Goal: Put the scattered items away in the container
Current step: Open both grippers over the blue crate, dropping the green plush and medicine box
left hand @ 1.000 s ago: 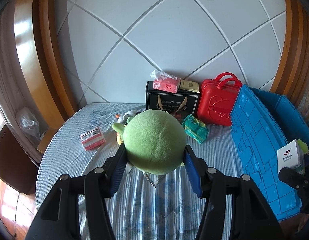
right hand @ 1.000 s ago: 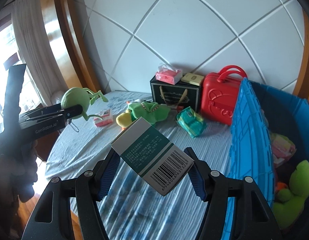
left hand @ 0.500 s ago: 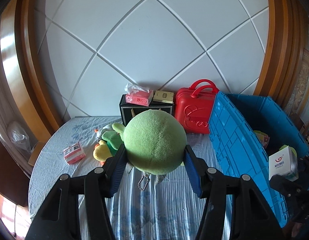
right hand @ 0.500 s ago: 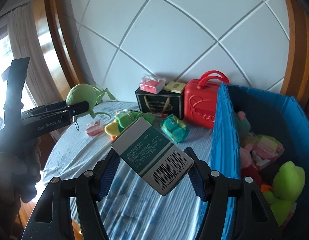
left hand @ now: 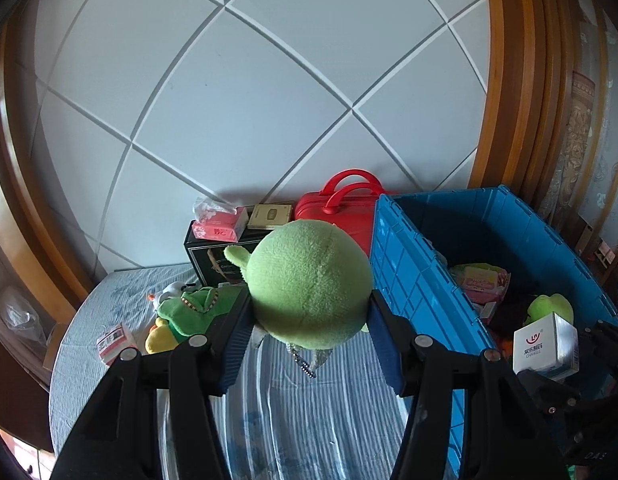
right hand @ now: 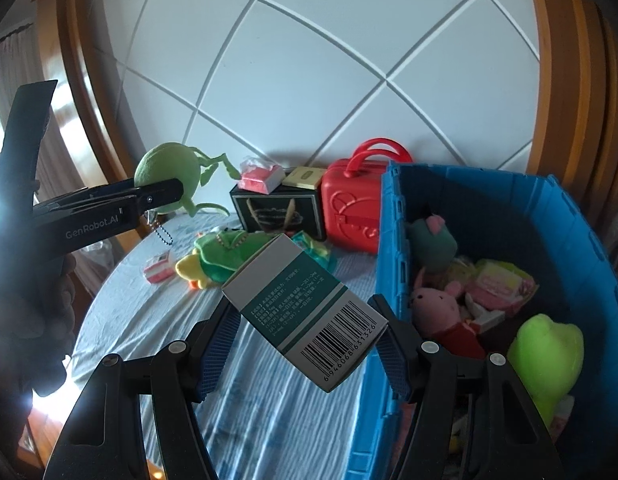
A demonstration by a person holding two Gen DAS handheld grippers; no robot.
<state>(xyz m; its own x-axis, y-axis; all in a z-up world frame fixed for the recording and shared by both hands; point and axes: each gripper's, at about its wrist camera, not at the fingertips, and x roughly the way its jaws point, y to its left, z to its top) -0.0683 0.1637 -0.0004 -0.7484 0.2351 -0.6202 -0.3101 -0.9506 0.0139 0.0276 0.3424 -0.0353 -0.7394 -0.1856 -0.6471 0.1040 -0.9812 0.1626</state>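
My left gripper (left hand: 309,332) is shut on a round green plush ball (left hand: 309,284) with a bead chain, held above the striped table. It also shows in the right wrist view (right hand: 165,176) at the left. My right gripper (right hand: 305,344) is shut on a white and green barcode box (right hand: 305,308), tilted, just left of the blue bin's wall. The same box shows in the left wrist view (left hand: 547,344) over the bin. The blue bin (right hand: 389,248) holds a pink plush (right hand: 437,308), a green plush (right hand: 549,352) and packets.
On the table lie a green and yellow plush (right hand: 221,256), a small red and white box (right hand: 159,268) and a teal packet (right hand: 317,248). At the back stand a black box (right hand: 281,212) with a pink tissue pack (right hand: 261,176) and a red case (right hand: 349,204).
Both grippers have moved right toward the blue bin with their loads. The bin's inside now fills more of both views. Both grips are unchanged.
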